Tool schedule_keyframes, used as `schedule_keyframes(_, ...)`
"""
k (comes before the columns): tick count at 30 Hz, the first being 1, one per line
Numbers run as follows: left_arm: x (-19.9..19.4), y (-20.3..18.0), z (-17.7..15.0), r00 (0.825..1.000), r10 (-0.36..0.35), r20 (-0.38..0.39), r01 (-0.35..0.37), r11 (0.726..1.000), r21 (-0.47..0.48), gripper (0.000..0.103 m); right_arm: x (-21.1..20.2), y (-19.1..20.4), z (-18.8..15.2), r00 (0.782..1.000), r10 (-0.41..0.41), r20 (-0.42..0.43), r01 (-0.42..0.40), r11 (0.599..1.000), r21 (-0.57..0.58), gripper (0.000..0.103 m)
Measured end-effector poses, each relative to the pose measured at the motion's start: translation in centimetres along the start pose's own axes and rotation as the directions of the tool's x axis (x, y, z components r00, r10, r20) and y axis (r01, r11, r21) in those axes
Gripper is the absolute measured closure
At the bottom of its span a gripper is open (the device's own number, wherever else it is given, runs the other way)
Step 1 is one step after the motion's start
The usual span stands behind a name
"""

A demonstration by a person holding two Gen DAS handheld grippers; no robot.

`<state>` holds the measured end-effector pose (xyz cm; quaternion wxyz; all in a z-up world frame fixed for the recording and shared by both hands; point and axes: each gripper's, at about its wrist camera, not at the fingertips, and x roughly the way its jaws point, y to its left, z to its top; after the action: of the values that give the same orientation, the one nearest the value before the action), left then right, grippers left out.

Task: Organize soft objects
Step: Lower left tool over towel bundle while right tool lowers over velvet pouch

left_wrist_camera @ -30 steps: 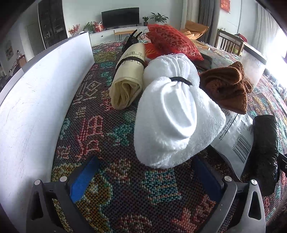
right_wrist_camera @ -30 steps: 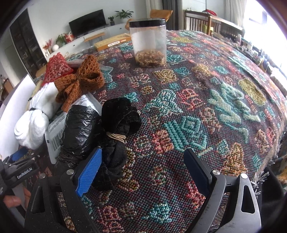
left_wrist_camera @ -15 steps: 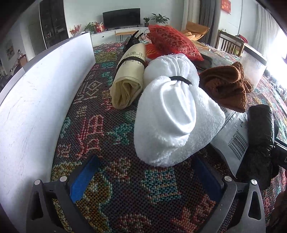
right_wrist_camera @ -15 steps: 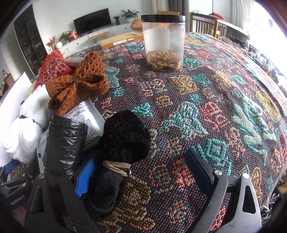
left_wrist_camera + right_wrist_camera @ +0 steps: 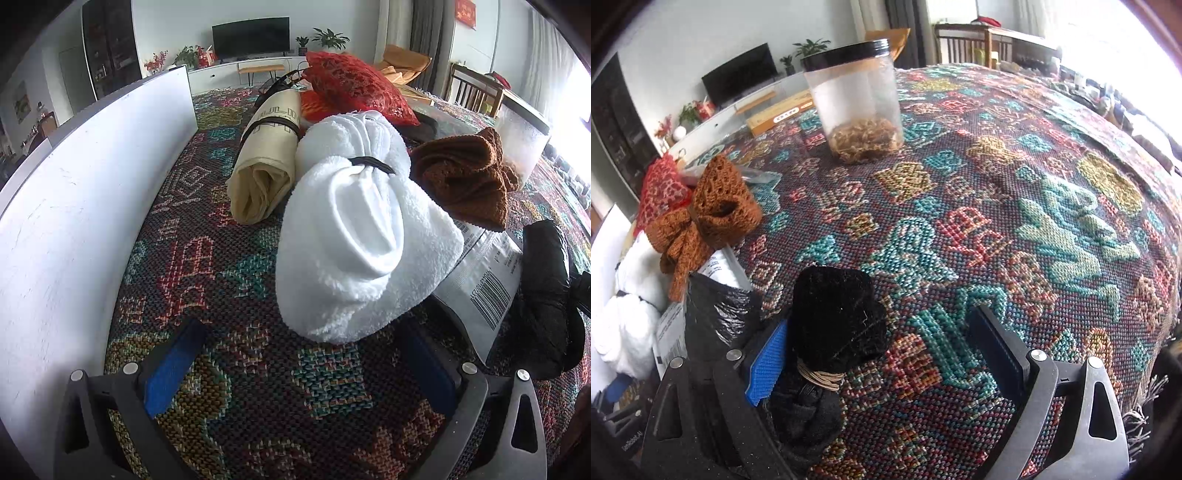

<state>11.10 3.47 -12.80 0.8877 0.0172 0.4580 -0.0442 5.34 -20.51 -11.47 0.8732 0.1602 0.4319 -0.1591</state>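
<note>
A white towel roll (image 5: 354, 236) tied with a black band lies on the patterned cloth just ahead of my open left gripper (image 5: 299, 365), its near end between the fingertips. A beige cloth roll (image 5: 267, 168), a red cushion (image 5: 354, 86) and a brown knitted bundle (image 5: 465, 177) lie behind it. My right gripper (image 5: 882, 349) is open around a black fuzzy bundle (image 5: 836, 315) tied with a tan band; the bundle rests against the blue left pad (image 5: 766, 365). A black plastic roll (image 5: 716, 314) lies to its left.
A white board (image 5: 74, 206) stands along the left side. A clear jar (image 5: 857, 99) with a black lid stands farther back. A white barcode mailer (image 5: 484, 284) lies under the rolls. The table's fringed edge (image 5: 1145, 417) is at the right.
My right gripper has moved forward and left over the black fuzzy bundle, which now sits between its fingers. The left gripper has barely moved.
</note>
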Motion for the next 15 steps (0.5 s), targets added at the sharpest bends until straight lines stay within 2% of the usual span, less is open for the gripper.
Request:
schedule_keyframes(3,0.0,0.0,0.0,1.0,0.0,0.0,0.0,1.0,0.0,0.0,0.6,0.8,0.2,0.999,-0.032,0.003,0.032,0.999,-0.042,0.008)
schedule_keyframes(15,0.0,0.0,0.0,1.0,0.0,0.001,0.0,1.0,0.0,0.0,1.9,1.0,1.9,0.999,0.035,0.011,-0.033,0.993,-0.113,0.007)
